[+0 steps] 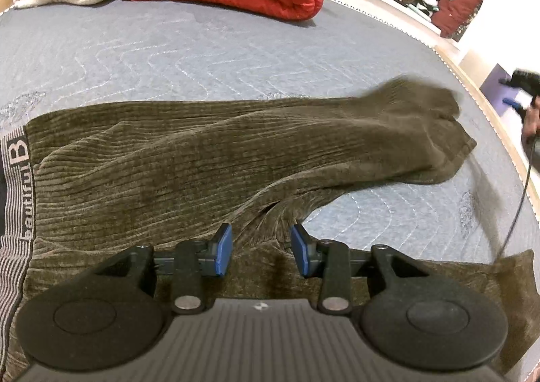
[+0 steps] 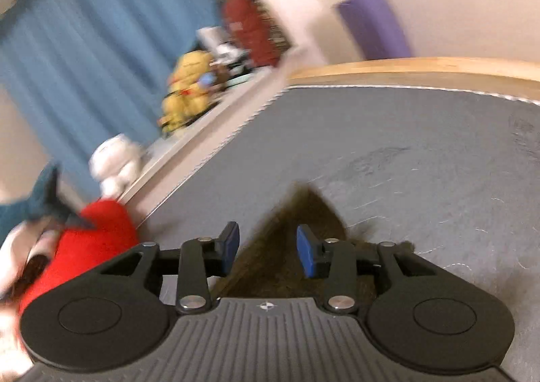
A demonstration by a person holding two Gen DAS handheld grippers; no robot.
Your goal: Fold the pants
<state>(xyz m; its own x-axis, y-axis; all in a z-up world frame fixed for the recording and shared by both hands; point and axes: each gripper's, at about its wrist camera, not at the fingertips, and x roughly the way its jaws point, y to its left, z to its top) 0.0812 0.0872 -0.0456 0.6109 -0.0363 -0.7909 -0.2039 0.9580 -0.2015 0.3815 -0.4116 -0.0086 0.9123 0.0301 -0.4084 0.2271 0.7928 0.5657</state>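
Pants [image 1: 209, 159]: olive ribbed, lying across grey mattress [image 1: 168, 51].
Left gripper [image 1: 261, 253]: fingers apart above the fabric, clamping nothing.
Right gripper [image 2: 268, 255]: fingers apart, empty.

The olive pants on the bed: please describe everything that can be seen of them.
The olive pants are of ribbed, velvety cloth like corduroy or chenille. They lie flat on the grey quilted mattress, the legs lying one over the other and reaching right to creased hems. At the left, a striped grey waistband bears white letters. The left claw hovers open above the near edge; no pad presses the cloth. A corner shows under the open right claw.
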